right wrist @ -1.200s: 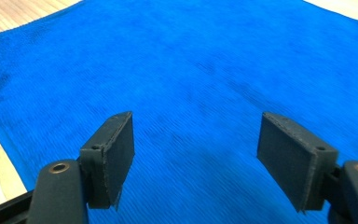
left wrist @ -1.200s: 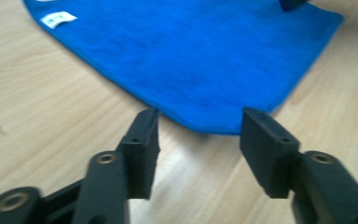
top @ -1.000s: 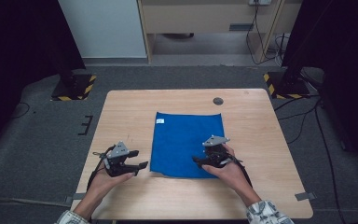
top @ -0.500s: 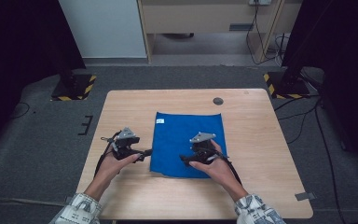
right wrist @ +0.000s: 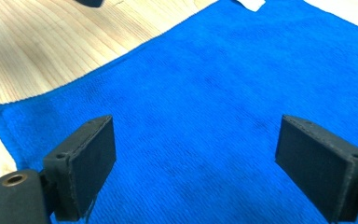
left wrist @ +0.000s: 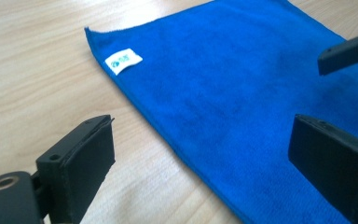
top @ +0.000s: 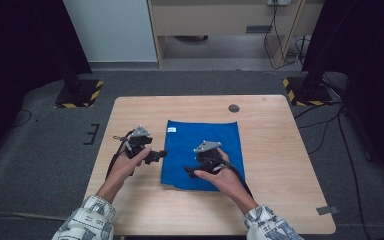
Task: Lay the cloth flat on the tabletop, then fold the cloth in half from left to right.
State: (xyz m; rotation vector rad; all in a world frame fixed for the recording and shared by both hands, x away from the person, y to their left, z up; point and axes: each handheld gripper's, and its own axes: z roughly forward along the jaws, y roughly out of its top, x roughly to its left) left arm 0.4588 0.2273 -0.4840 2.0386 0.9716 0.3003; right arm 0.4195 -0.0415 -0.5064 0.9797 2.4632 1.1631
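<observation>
Blue cloth (top: 203,152) flat mid-desk (top: 280,165): soft, light, limp; best pinched at edge. Left gripper (left wrist: 200,154), right gripper (right wrist: 196,163): fingers wide apart, empty.

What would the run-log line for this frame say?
scene: blue cloth flat on wooden table | left gripper: jaws open, at cloth's left edge | right gripper: jaws open, over cloth | held: nothing

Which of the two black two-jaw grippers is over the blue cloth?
The right gripper: it hangs above the flat blue microfibre cloth, while the left gripper sits at the cloth's left edge, mostly over the wooden table.
</observation>
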